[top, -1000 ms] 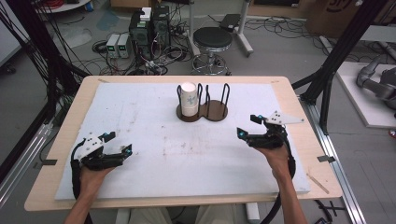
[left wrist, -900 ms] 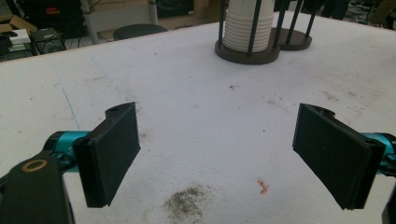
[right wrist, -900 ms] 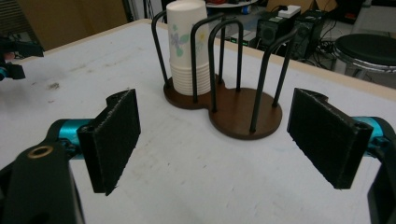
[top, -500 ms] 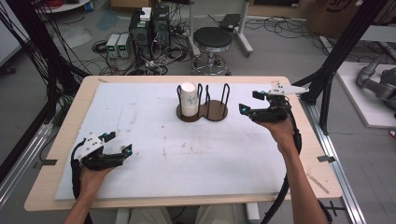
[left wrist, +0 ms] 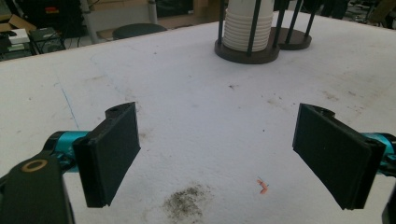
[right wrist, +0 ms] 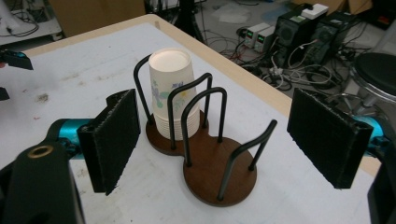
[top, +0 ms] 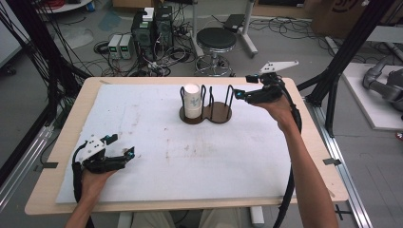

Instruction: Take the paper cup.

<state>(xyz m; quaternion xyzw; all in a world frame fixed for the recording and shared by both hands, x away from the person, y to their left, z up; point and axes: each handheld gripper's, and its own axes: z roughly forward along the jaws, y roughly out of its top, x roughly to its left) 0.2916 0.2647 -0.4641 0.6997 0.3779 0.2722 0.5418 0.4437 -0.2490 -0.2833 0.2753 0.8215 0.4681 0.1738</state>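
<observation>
A dark wooden cup holder with two round bays and black wire hoops stands at the table's far middle. Its left bay holds an upside-down stack of white paper cups; the other bay holds nothing. My right gripper hovers above the table just right of the holder, jaws open, nothing between them. My left gripper rests low at the near left, open, with bare mat between its jaws.
A white stained mat covers the wooden table. A black stool, computer cases and cables lie on the floor beyond the far edge. Black frame posts stand at both sides of the table.
My right gripper has risen and moved from the table's right side toward the far middle, up beside the cup holder. The left gripper has stayed put.
</observation>
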